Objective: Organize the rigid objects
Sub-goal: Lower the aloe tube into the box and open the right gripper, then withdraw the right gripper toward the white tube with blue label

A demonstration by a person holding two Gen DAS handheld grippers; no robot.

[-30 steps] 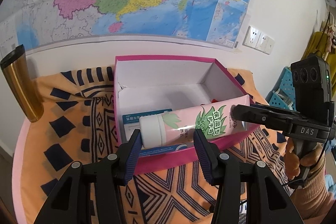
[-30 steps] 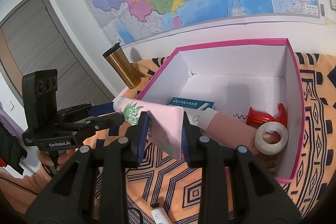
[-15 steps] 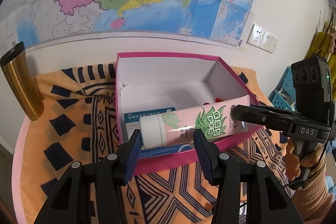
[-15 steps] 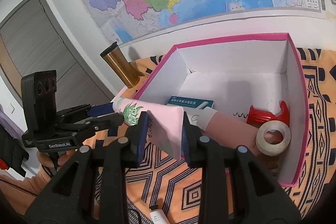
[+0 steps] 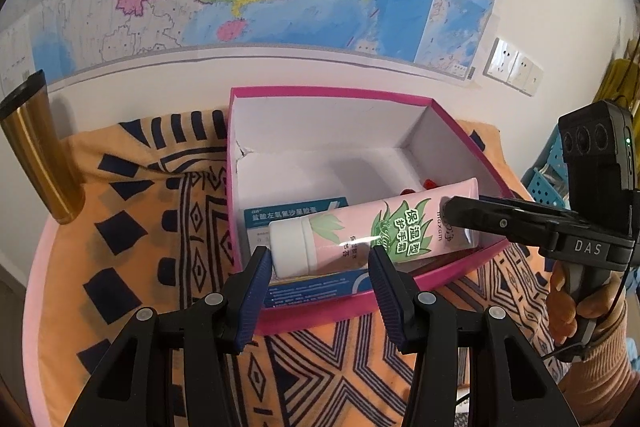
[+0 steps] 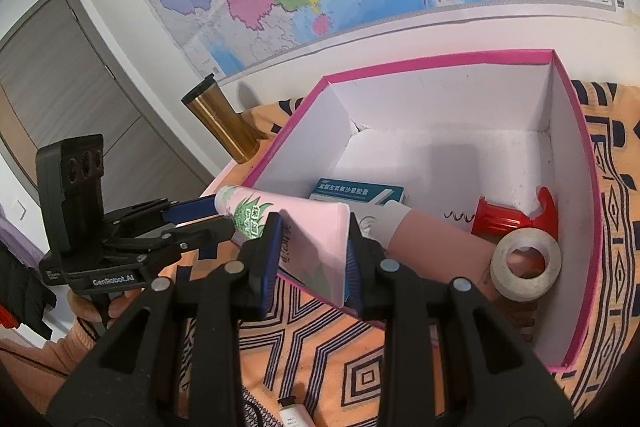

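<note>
A pink hand-cream tube [image 5: 384,231] with green leaves and a white cap hangs level over the near edge of the pink box [image 5: 320,95]. My right gripper [image 6: 310,259] is shut on the flat crimped end of the tube [image 6: 304,227]. In the left wrist view the right gripper [image 5: 460,215] comes in from the right. My left gripper [image 5: 318,267] stands open just below the tube, the cap near its left pad and no pad pressing on it. From the right wrist view the left gripper [image 6: 200,221] sits at the cap end.
The box [image 6: 440,61] holds a blue-and-white carton [image 6: 356,191], a second pinkish tube [image 6: 432,235], a red plastic piece [image 6: 512,219] and a tape roll [image 6: 526,263]. A gold tumbler [image 5: 36,155] stands left of it on the patterned orange cloth [image 5: 140,227]. A small white tube [image 6: 294,413] lies near me.
</note>
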